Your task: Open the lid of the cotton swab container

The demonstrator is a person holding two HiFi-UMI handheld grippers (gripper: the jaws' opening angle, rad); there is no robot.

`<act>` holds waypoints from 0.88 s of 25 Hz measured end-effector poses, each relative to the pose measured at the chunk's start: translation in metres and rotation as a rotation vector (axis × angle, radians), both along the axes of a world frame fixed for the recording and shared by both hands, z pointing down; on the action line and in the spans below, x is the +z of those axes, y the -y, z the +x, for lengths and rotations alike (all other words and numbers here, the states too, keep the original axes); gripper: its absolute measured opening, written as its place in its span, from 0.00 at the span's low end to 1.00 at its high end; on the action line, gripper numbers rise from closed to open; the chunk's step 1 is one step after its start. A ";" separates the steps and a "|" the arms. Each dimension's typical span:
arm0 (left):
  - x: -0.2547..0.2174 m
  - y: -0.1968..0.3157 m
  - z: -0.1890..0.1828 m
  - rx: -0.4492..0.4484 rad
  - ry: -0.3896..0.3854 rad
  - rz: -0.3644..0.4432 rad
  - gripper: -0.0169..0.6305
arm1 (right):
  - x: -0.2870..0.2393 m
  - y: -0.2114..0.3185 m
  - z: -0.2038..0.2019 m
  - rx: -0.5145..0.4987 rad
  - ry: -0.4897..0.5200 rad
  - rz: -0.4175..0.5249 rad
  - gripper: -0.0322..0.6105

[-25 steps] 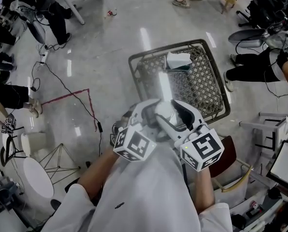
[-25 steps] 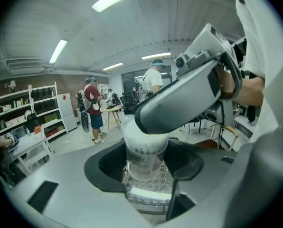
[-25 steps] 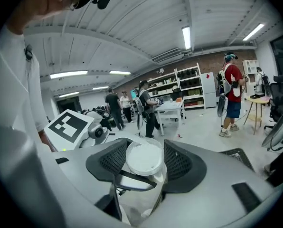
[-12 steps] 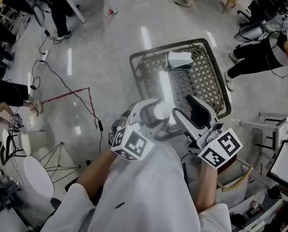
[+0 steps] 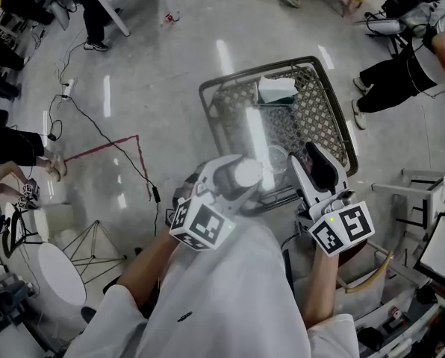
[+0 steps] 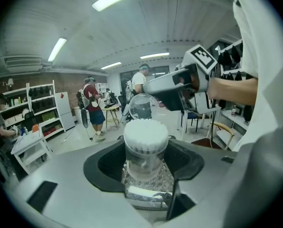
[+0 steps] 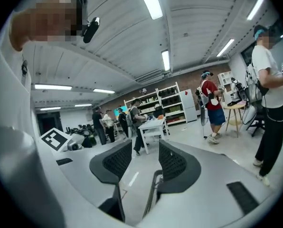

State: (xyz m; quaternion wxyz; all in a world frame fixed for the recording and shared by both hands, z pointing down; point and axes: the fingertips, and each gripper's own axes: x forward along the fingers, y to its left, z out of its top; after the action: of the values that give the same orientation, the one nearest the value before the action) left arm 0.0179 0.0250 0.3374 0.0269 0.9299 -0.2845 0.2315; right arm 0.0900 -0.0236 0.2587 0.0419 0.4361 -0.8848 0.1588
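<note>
My left gripper (image 6: pixel 144 161) has its fingers (image 6: pixel 105 164) clamped on the container (image 6: pixel 145 148), one black pad on each side of the clear wall. The container stands upright between them, its lower part down between the pads and its mouth rising above them. I'm holding it in the air in front of my body, by the near side of the basket (image 5: pixel 316 121).

The lid (image 5: pixel 276 159) is off, and the white swabs (image 6: pixel 146 131) stand bare in the open mouth. In the head view the lid shows as a clear round shape over the basket mesh, between the two grippers and apart from the container. In the left gripper view it shows just behind the container, next to the tip of my right gripper (image 7: pixel 144 163). I can't tell whether it lies in the basket or is in the air.

The right gripper is off to the right of the container, apart from it, pointing out over the basket. Its fingers (image 7: pixel 118 159) have just been closing. They stand partly apart and nothing is between them; through the gap I see only the floor and the room beyond. A white box (image 5: pixel 276 92) lies at the basket's far end.
</note>
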 end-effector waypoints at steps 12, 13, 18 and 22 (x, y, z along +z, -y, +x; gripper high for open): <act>0.004 0.002 -0.003 -0.016 -0.007 -0.020 0.40 | -0.005 0.001 0.010 0.060 -0.025 0.045 0.30; 0.003 0.003 -0.004 -0.021 -0.011 -0.020 0.40 | -0.007 0.001 0.012 0.071 -0.032 0.053 0.30; -0.003 0.007 -0.008 -0.039 -0.031 -0.022 0.40 | -0.020 -0.005 0.027 0.143 -0.079 0.112 0.21; -0.006 0.013 -0.011 -0.060 -0.063 -0.033 0.40 | -0.018 -0.010 0.035 0.188 -0.070 0.133 0.15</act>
State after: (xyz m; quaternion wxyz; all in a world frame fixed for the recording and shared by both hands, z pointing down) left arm 0.0073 0.0120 0.3311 0.0580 0.9273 -0.3072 0.2058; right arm 0.1248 -0.0131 0.2409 0.0286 0.5241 -0.8466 0.0879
